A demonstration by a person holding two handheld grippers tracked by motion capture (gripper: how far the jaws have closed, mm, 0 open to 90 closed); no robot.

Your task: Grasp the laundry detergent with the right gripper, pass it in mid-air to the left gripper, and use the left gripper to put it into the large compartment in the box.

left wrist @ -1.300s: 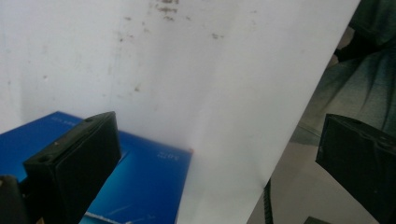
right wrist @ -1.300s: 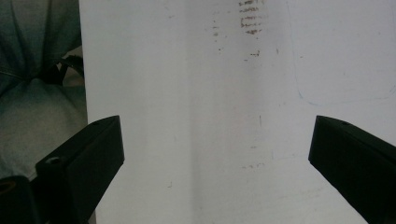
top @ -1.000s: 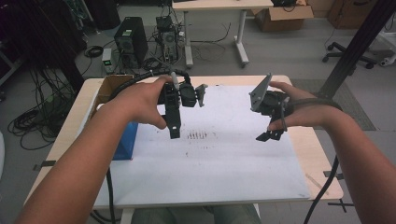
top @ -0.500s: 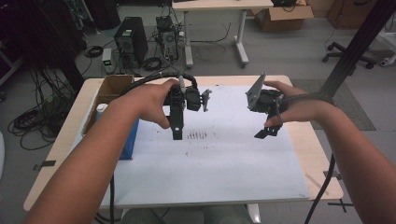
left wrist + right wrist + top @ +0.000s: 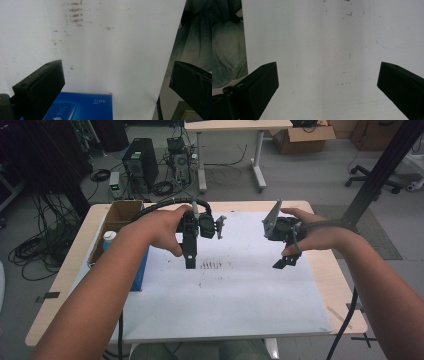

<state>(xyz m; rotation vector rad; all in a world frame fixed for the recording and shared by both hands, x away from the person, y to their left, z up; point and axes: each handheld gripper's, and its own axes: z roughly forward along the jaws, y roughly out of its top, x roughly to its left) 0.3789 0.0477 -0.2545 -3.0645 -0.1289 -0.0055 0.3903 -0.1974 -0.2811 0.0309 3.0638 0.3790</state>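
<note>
The left gripper (image 5: 190,262) is held above the white sheet (image 5: 235,290) covering the table (image 5: 65,285), its jaws spread wide with nothing between them. The right gripper (image 5: 285,262) is likewise held above the sheet, well apart from the left one, jaws spread wide and empty. A blue box (image 5: 82,108) is seen lying on the sheet's left edge, just below the left gripper's jaws in the left gripper view. Rows of dark marks (image 5: 210,265) are noted on the sheet between the grippers.
</note>
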